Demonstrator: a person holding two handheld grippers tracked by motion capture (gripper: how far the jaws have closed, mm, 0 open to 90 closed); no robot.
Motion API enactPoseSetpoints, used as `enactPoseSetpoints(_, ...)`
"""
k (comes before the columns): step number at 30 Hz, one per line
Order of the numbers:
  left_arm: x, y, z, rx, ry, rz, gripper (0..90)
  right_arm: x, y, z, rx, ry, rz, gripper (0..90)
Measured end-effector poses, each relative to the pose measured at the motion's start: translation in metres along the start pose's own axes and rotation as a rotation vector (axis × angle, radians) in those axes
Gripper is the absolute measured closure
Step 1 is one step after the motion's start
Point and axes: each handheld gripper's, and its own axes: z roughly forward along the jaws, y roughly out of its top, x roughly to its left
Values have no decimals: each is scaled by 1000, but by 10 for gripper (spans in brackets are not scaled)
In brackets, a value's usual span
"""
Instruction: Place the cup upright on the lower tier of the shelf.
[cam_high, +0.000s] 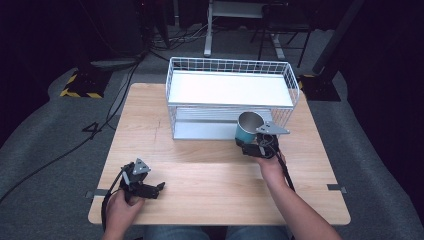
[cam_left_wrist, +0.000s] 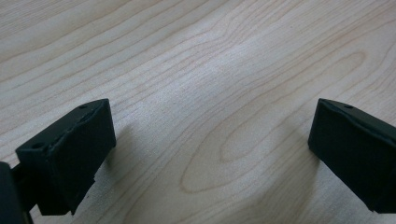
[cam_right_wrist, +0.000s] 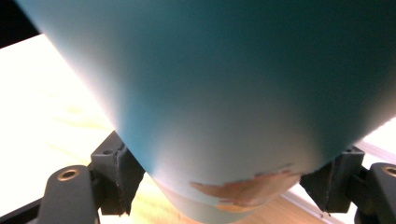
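Teal cup sits clamped between the jaws of the right gripper, at about 3 o'clock from the centre of the wooden table, just in front of the white wire rack. Its long axis runs nearly upright, tipped a little, with the open mouth and grey inside facing up toward the high camera. In the right gripper view the cup's teal wall spreads wide above the right gripper, whose black pads press its lower part on both sides; a scuffed brownish patch near the base appears there, something the high view does not reveal. Left gripper lies at 7 o'clock, near the table's front edge, held low by the left hand. In its own view the left gripper has jaws spread wide apart over bare wood grain, holding nothing.
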Motion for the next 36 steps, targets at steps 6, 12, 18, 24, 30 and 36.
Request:
enactPoseSetpoints(6, 0, 0, 0, 0, -1, -1, 12, 1, 9, 16, -3, -6, 4, 249)
enactPoseSetpoints(12, 0, 0, 1, -3, -5, -8, 12, 3, 16, 35, 11, -14, 1, 248)
enactPoseSetpoints(18, 0, 0, 1, -3, -4, -5, 12, 5, 18, 56, 20, -27, -9, 248)
enactPoseSetpoints(24, 0, 0, 1, -2, -4, -5, 13, 4, 15, 75, 32, -35, 5, 248)
enactPoseSetpoints(30, 0, 0, 1, -2, -4, -5, 13, 3, 18, 93, 26, -51, 7, 248)
enactPoseSetpoints(36, 0, 0, 1, -3, -4, -5, 13, 2, 21, 109, 16, -74, 1, 248)
